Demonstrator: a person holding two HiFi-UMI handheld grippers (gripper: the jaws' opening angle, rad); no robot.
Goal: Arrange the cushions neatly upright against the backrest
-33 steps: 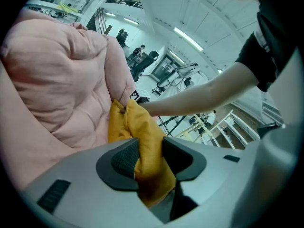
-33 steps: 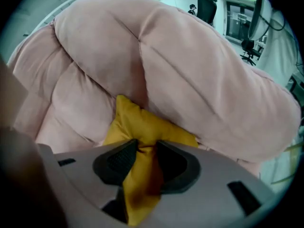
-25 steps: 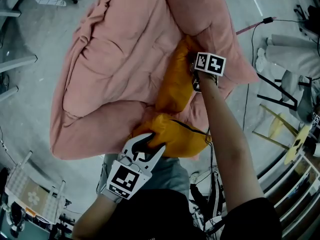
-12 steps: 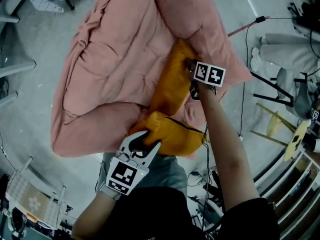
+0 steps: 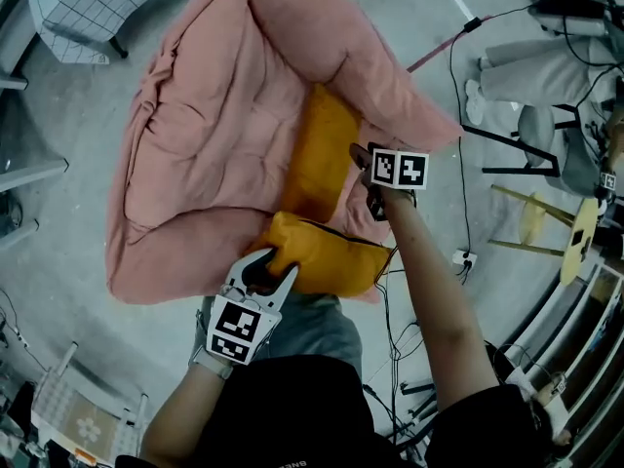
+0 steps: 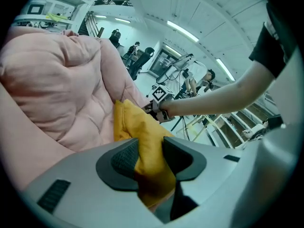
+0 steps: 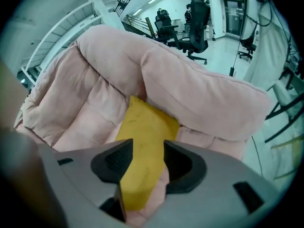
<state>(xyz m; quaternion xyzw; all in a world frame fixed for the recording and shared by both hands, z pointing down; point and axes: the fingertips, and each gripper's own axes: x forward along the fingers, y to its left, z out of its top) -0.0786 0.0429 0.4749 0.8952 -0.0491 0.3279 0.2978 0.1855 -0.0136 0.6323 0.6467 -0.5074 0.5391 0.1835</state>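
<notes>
Pink sofa (image 5: 205, 135) fills most of head view, top edge cut off by frame. Two yellow cushions on it.

Far cushion (image 5: 320, 154) stands on edge at the sofa's right side, leaning on the sofa's thick padded roll (image 5: 341, 47). Its top corner is tucked under that roll in right gripper view, so I can't see where it ends. Can't tell if the roll is back or arm.

Near cushion (image 5: 331, 256) lies along the sofa's front edge, closest to me. Its left end is partly covered by the gripper holding it.

Left gripper (image 6: 151, 156): both pads pressed into the yellow fabric, pinching a fold at near cushion's left end. Fabric below the pads goes dark, no detail there.

Right gripper (image 7: 146, 163): jaws have just been opening, now spread. Far cushion shows in the gap, but a strip of pink sofa shows betw. it and the right pad. The left pad's edge overlaps the yellow, and I can't tell if they touch. In head view the tips sit just beside far cushion's right edge, mostly hidden under the marker cube (image 5: 398, 168).

Bg: office chairs (image 7: 197, 18) beyond the sofa, cable (image 5: 453, 76) on the floor right of the sofa. Figures past the sofa in left gripper view are too small to read.
</notes>
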